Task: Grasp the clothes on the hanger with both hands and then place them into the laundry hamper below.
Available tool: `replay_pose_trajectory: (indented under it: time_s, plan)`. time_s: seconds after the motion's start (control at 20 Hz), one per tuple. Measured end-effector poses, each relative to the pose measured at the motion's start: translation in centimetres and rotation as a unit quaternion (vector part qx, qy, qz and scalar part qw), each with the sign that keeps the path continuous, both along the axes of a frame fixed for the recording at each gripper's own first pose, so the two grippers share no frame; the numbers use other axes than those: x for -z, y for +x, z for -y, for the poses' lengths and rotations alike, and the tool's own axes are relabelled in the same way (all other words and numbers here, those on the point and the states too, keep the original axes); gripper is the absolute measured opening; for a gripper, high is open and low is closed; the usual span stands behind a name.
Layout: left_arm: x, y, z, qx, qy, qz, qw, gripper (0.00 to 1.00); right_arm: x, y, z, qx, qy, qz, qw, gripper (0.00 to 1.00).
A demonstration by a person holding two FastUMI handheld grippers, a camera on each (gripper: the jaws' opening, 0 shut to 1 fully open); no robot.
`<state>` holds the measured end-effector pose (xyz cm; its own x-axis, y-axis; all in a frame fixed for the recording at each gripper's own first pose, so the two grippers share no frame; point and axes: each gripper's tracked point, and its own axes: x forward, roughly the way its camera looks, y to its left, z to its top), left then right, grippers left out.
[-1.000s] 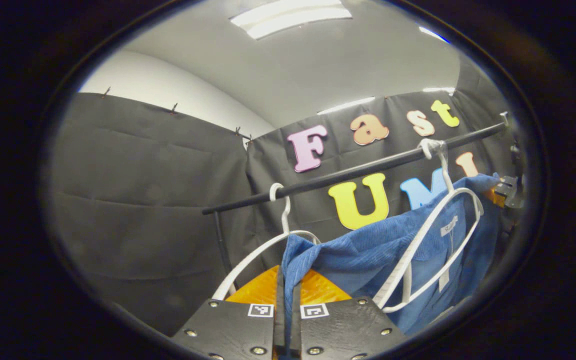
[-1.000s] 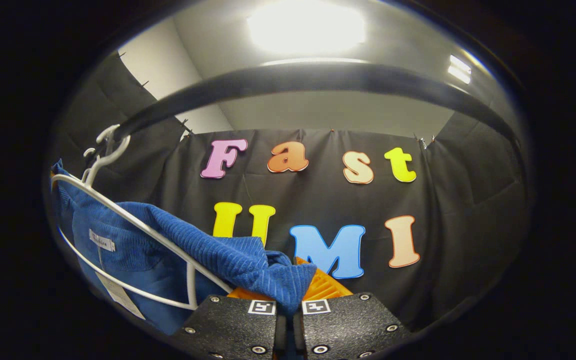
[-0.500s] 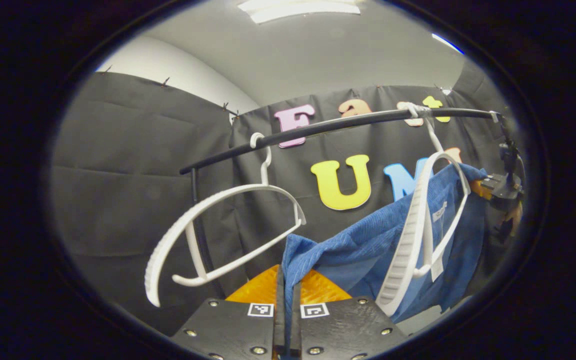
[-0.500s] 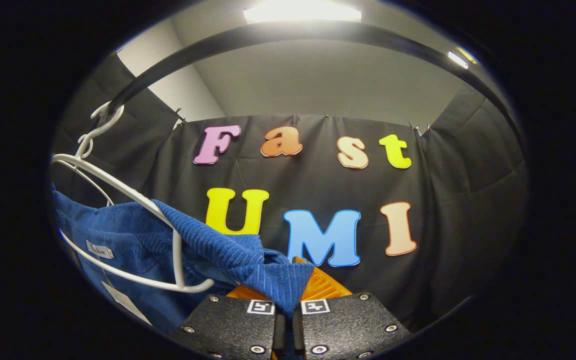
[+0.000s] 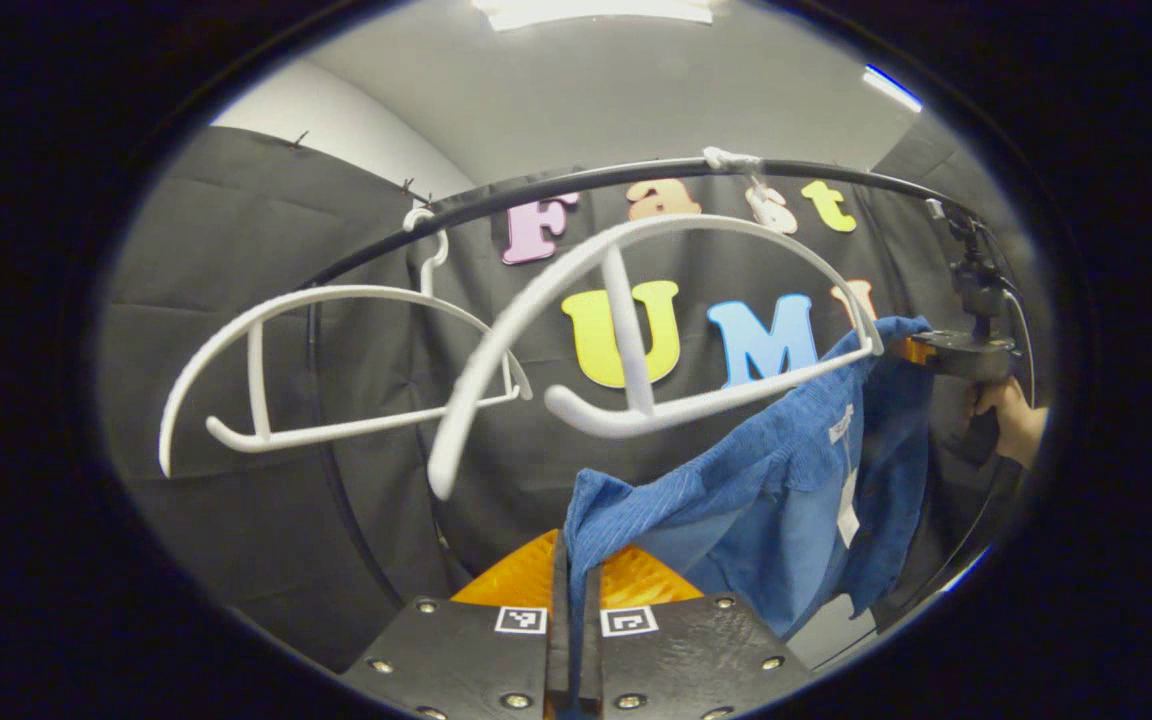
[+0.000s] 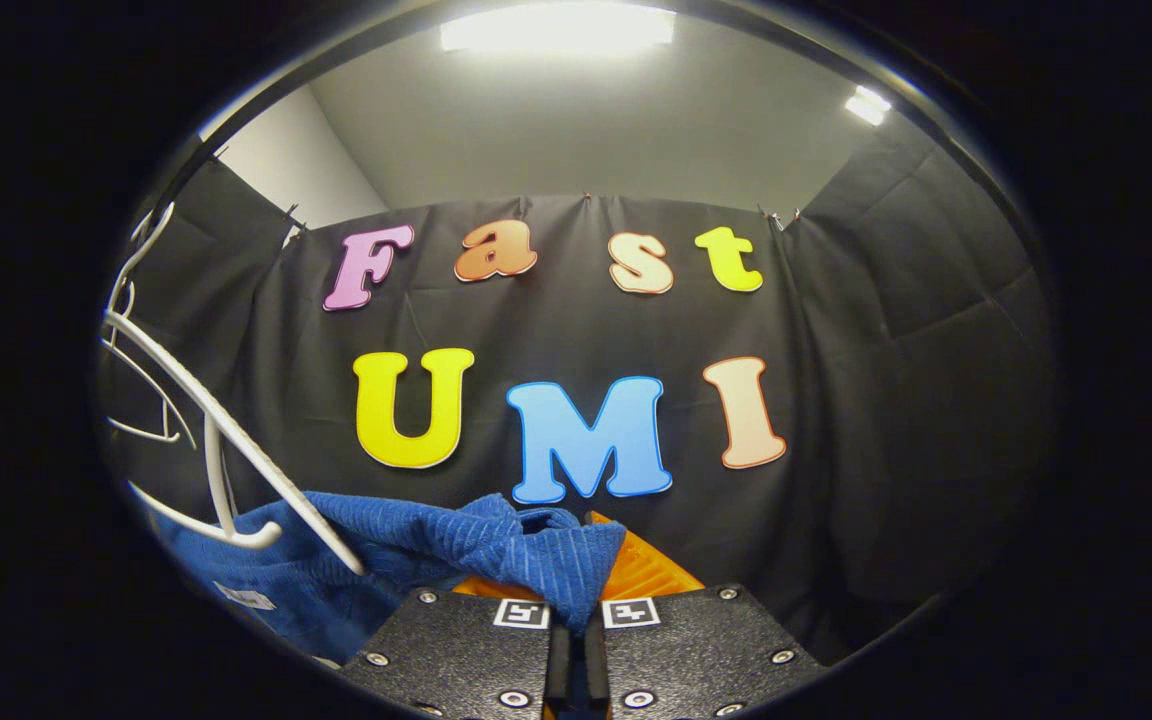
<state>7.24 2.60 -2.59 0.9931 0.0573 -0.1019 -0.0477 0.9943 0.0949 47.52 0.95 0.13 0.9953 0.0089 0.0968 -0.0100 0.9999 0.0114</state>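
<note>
In the left gripper view, the left gripper [image 5: 576,640] is clamped on one corner of a blue shirt [image 5: 766,490], which hangs below two white hangers [image 5: 636,330] on a black rail [image 5: 536,190]; the right gripper [image 5: 956,350], held by a hand [image 5: 1016,420], pinches the far corner. In the right gripper view, the right gripper [image 6: 576,650] grips the shirt [image 6: 496,550] beside a hanger [image 6: 226,440].

Getting light from ceiling panels [image 5: 596,10] overhead, one panel [image 6: 556,25] blowing out to white glare in the right gripper view. Staying dim along the dark cloth wall [image 6: 886,400]. Bending the rail [image 5: 636,175] and hangers [image 5: 636,300] into curves near the edges. Blurring slightly on the nearer hanger; softening toward the rim.
</note>
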Motion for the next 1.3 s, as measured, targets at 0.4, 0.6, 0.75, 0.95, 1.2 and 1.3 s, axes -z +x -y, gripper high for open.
replay_pose_trajectory:
  time_s: [0.4, 0.6, 0.75, 0.95, 1.2, 1.3]
  plan:
    - [1.7, -1.7, 0.6, -0.005, -0.014, -0.031, 0.999, 0.03, 5.8, -3.3, 0.9, -0.004, -0.019, -0.062, 0.998, 0.05]
    - [1.2, -2.0, 0.5, -0.011, -0.022, -0.034, 0.999, 0.03, 7.8, -7.0, 1.1, -0.012, -0.024, -0.093, 0.995, 0.05]
    - [0.8, -2.3, 0.3, -0.006, -0.034, -0.025, 0.999, 0.05, 7.6, -10.4, 1.0, -0.018, -0.020, -0.103, 0.994, 0.05]
    - [-2.0, -3.9, -0.3, 0.012, -0.038, -0.004, 0.999, 0.03, 5.4, -15.5, -0.3, -0.032, -0.021, -0.093, 0.995, 0.05]
    - [-6.3, -8.5, -0.6, 0.044, -0.062, 0.032, 0.997, 0.03, 2.3, -21.8, -3.0, -0.051, -0.016, -0.079, 0.995, 0.06]
    - [-8.0, -9.1, -0.8, 0.057, -0.064, 0.044, 0.995, 0.05, 1.2, -24.1, -4.3, -0.059, -0.015, -0.072, 0.995, 0.06]
